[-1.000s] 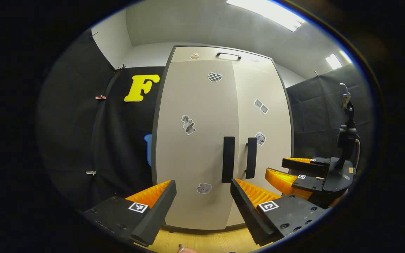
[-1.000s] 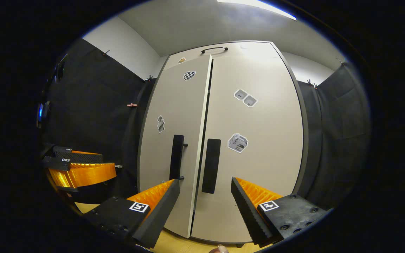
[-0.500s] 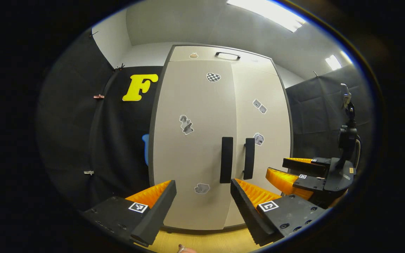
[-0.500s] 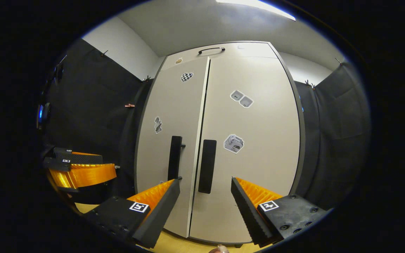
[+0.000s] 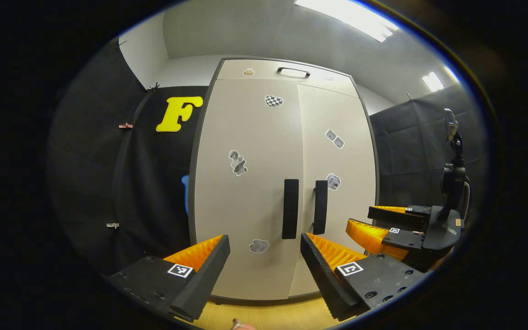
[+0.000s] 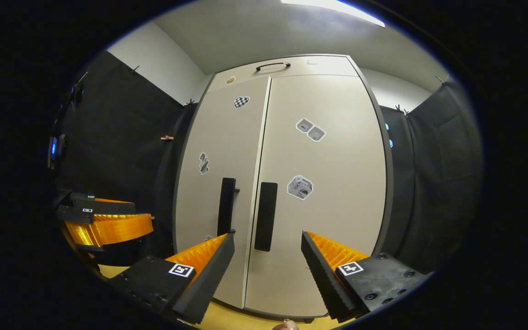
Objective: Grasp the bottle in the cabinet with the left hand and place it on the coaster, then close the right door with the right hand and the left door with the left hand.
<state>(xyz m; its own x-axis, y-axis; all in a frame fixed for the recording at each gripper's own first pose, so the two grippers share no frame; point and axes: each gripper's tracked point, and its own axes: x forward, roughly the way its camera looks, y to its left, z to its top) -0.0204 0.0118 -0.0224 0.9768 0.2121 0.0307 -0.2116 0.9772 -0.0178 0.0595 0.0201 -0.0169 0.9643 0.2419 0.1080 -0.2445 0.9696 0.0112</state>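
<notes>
While both cabinet doors (image 5: pixel 245 183) stand shut:
Left tongs (image 5: pixel 264 270): apart, empty, facing handles (image 5: pixel 290 208).
Right tongs (image 6: pixel 266 270): apart, empty.
Stickers (image 6: pixel 299 188): writing unreadable.

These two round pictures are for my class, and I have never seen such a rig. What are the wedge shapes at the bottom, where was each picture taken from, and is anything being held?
A person holds a two-finger tool in each hand, and a camera rides on each tool, looking forward along its fingers. The wedges at the bottom of the left gripper view are the left hand-held gripper; those in the right gripper view are the right hand-held gripper. Each stands open and holds nothing. Both face a pale cabinet with two doors, dark handles and a few stickers. The doors appear shut or almost so; no bottle is held. A strip of wooden surface runs below the cabinet.
</notes>
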